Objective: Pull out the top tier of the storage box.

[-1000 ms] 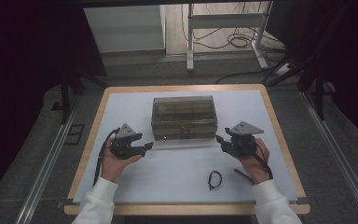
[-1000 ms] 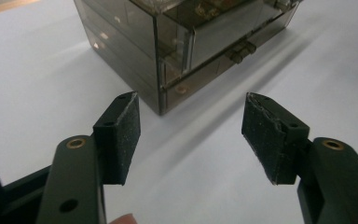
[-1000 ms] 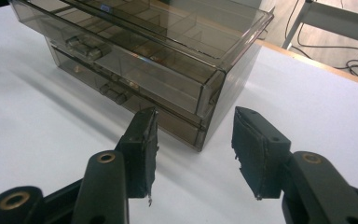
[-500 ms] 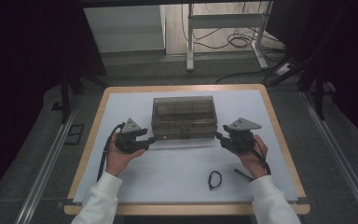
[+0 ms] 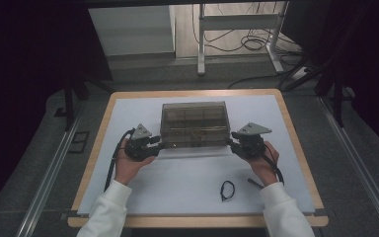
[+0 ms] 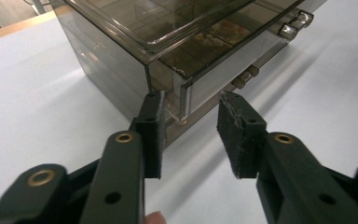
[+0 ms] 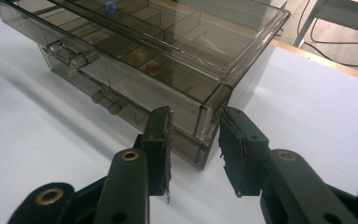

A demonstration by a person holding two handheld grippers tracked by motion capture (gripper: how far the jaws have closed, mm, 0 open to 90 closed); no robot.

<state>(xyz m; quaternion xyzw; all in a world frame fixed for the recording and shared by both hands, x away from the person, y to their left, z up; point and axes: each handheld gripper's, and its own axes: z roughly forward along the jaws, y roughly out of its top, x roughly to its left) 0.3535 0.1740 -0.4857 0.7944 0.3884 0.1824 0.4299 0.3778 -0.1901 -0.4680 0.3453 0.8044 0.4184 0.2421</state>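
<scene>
Smoky clear drawer box (image 5: 194, 123) sits mid-table on the white sheet (image 5: 177, 182), front w/ drawer knobs facing the person. Table (image 5: 296, 143) has a wood rim.

Left gripper (image 5: 159, 144) is at the box's front-left corner; right gripper (image 5: 231, 144) at the front-right corner. Both held level, pointing inward at the box from opposite sides.

Left gripper view: the 2 black jaws straddle the box corner (image 6: 182, 100), 1 pad along the side wall, the other in front of the drawer face. Jaws have just been closing, w/ the corner between them; gap visible on the drawer-face side, so not clamped yet (side-wall pad looks v. close, contact unclear).

Right gripper view: same setup on the other corner (image 7: 209, 116), jaws part-open and just been closing, corner between the pads, daylight on both sides.

Small black looped band (image 5: 227, 189) lies on the sheet near the person's right hand (image 5: 261, 165), well apart from the box. Left hand (image 5: 128, 160) wraps its gripper body.
</scene>
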